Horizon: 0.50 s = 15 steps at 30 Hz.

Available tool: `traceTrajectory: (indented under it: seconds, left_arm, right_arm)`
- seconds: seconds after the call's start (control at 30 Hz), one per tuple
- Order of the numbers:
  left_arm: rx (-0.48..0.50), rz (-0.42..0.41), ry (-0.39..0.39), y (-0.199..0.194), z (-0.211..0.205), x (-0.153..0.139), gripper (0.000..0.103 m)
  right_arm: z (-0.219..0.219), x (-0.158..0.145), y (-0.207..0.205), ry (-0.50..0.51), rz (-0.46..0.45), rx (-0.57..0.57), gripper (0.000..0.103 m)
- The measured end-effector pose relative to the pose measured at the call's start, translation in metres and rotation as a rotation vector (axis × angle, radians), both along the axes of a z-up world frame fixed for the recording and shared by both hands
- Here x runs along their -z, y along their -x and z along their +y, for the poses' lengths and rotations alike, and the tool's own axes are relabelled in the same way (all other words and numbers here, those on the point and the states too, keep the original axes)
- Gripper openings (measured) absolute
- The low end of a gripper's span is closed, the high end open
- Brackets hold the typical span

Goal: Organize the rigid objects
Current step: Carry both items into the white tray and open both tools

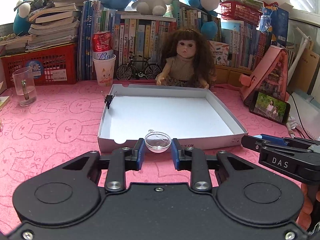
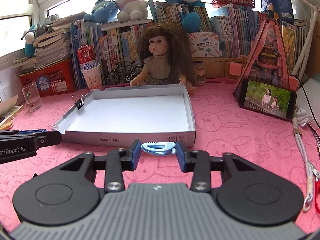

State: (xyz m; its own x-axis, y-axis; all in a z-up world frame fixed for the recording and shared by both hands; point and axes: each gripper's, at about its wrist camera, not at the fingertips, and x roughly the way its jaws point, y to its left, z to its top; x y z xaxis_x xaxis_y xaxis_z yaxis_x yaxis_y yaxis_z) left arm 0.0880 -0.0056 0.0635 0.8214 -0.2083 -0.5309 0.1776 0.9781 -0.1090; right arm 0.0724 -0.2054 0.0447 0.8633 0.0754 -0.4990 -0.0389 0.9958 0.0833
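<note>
A shallow white box lid (image 1: 224,112) (image 2: 190,108) lies open on the pink cloth, with a black binder clip (image 1: 108,100) (image 2: 80,103) clamped on its left wall. My left gripper (image 1: 158,150) is shut on a clear plastic half-sphere (image 1: 158,143), held just in front of the box's near wall. My right gripper (image 2: 158,150) is shut on a light blue carabiner-like clip (image 2: 158,149), also in front of the near wall. The right gripper's tip (image 1: 252,142) shows at the right of the left wrist view; the left gripper's tip (image 2: 50,138) shows at the left of the right wrist view.
A doll (image 1: 186,60) (image 2: 160,60) sits behind the box, beside a toy bicycle (image 1: 138,68). A glass mug (image 1: 25,88) stands at the left. A can in a paper cup (image 1: 104,60), red crates, books and plush toys line the back. A phone (image 2: 267,100) leans at the right, near cords (image 2: 302,146).
</note>
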Motion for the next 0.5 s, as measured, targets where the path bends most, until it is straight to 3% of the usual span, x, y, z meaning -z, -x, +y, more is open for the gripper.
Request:
traceTrajectory:
  seconds: [0.33,0.5]
  left_arm:
    - [-0.027,0.014,-0.001,-0.058,0.001,-0.007,0.026]
    - [-0.012,0.069,0.001,-0.089,-0.005,0.002,0.026]
  right_arm:
    - [-0.002,-0.013,-0.054,-0.007,0.030,-0.048,0.044]
    - [-0.002,-0.013,-0.083,0.002,0.073,-0.063,0.044]
